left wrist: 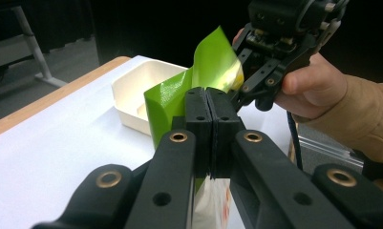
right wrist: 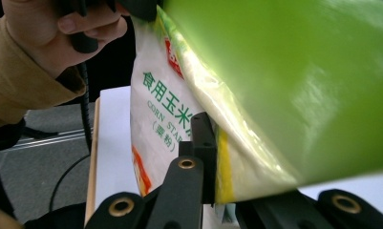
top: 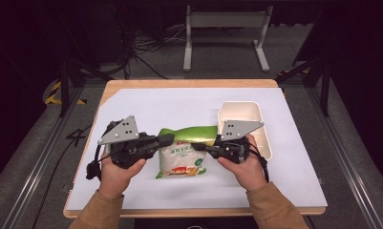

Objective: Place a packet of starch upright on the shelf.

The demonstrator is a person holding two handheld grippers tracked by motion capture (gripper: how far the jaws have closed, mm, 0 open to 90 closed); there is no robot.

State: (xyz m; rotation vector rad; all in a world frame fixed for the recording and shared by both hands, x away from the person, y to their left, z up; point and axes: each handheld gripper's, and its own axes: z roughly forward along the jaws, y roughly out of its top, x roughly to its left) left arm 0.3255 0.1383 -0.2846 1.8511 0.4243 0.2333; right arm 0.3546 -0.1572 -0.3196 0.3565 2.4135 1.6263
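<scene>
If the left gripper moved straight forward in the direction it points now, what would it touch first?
The left gripper is already shut on the green-topped white cornstarch bag. Past the bag, it would probably meet the right gripper, though depth is hard to judge.

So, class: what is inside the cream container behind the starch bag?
The cream container appears empty where its floor shows, in the high view. The right gripper, its grey plate and the corn starch bag cover its near-left part, so that corner cannot be checked.
</scene>
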